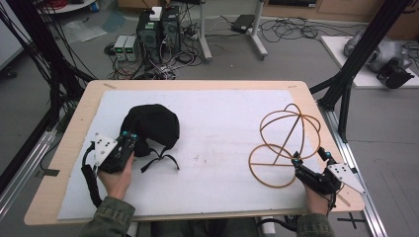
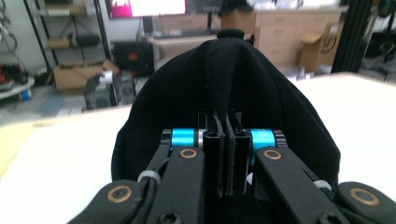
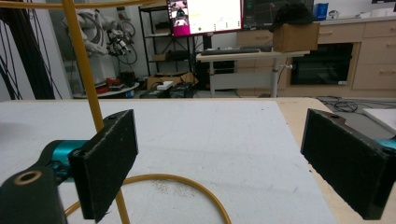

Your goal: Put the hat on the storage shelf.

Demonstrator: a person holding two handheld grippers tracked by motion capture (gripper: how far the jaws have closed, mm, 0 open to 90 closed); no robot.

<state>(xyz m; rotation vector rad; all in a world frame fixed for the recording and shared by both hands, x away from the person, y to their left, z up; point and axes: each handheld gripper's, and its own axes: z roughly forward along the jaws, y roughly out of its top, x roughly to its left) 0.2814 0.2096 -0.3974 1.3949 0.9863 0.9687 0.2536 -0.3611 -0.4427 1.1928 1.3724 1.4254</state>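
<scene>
White sheeting covers your counter (image 1: 217,148). Nearest you, your left claw (image 1: 129,139) is pinched tight on the black cap (image 1: 150,126) at the left side — your right claw (image 1: 310,158) stands spread wide beside the yellow wire frame (image 1: 284,143), its ring base on the right.

Right gripper (image 3: 219,163) fingers (image 3: 109,161) spread wide beside yellow wire frame (image 3: 84,70).

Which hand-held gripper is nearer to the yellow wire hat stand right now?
Right. The right hand-held gripper is open at the yellow wire stand, by its base ring. The left hand-held gripper is across the table, shut on the black hat.
</scene>
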